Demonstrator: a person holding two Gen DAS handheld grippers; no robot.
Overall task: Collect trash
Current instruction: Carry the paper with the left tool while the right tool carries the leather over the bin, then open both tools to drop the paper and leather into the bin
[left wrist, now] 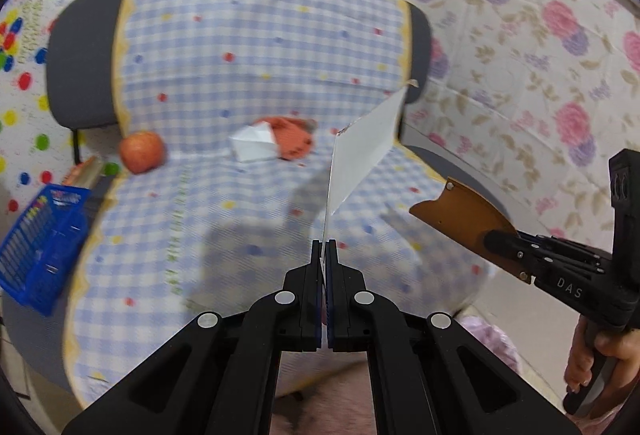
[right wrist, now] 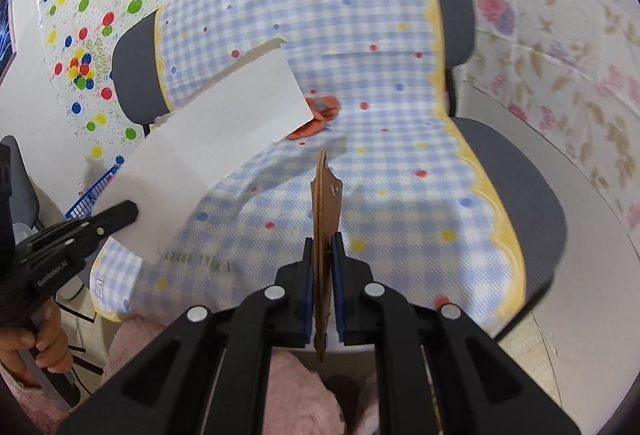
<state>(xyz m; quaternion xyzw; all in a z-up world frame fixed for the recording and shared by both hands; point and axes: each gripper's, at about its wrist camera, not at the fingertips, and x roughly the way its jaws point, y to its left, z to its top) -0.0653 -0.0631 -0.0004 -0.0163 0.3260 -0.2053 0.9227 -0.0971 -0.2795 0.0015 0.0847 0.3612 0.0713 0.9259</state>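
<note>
Left gripper [left wrist: 324,245] pinches your white card [left wrist: 362,151]; right gripper [right wrist: 322,239] clamps brown cardboard [right wrist: 326,195]. Blue basket [left wrist: 40,247] lies left, nearer your left hand.

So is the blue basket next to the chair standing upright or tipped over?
Tipped. In the left wrist view the blue basket leans at a slant beside the chair, its open side facing up and right. Contents: cannot tell.

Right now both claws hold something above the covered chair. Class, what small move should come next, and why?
Probably carry both loads across to the blue basket beside the chair. The left claw is shut on a white card, and the right claw is shut on a brown cardboard piece, so neither can pick up the crumpled white paper left on the seat.
</note>
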